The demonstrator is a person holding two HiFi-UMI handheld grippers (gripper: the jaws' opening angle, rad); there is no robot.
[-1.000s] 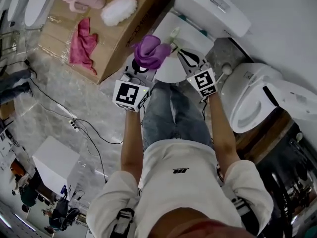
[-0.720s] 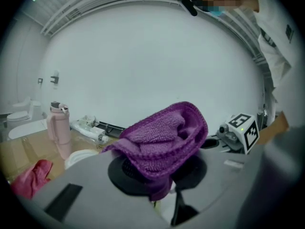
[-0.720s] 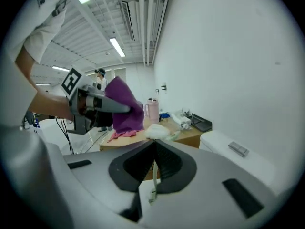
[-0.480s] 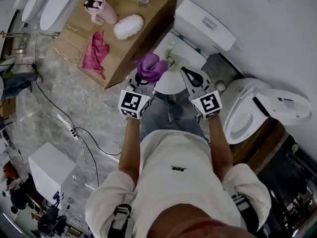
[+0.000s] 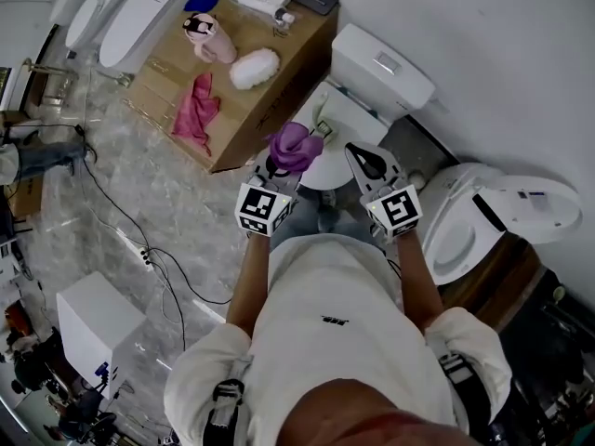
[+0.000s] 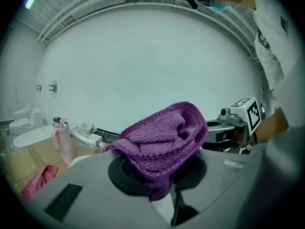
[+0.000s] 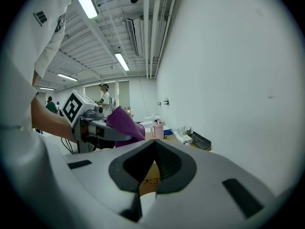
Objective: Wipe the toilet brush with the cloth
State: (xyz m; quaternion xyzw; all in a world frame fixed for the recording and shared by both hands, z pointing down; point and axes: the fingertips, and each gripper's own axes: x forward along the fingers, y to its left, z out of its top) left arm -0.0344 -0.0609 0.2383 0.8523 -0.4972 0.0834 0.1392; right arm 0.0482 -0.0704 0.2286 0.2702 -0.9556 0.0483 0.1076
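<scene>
Head cam overhead, steep down; L/R gripper cams near-level, close behind fingers (image 7: 174, 165) — all share purple cloth (image 5: 296, 147).

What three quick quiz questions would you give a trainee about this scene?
1. True or false: the left gripper holds a purple cloth.
2. The right gripper has its jaws: A) wide apart; B) together, empty; C) shut on a brush.
3. What colour is the rag on the cardboard box?
Key: 1 true; 2 B; 3 pink.
</scene>
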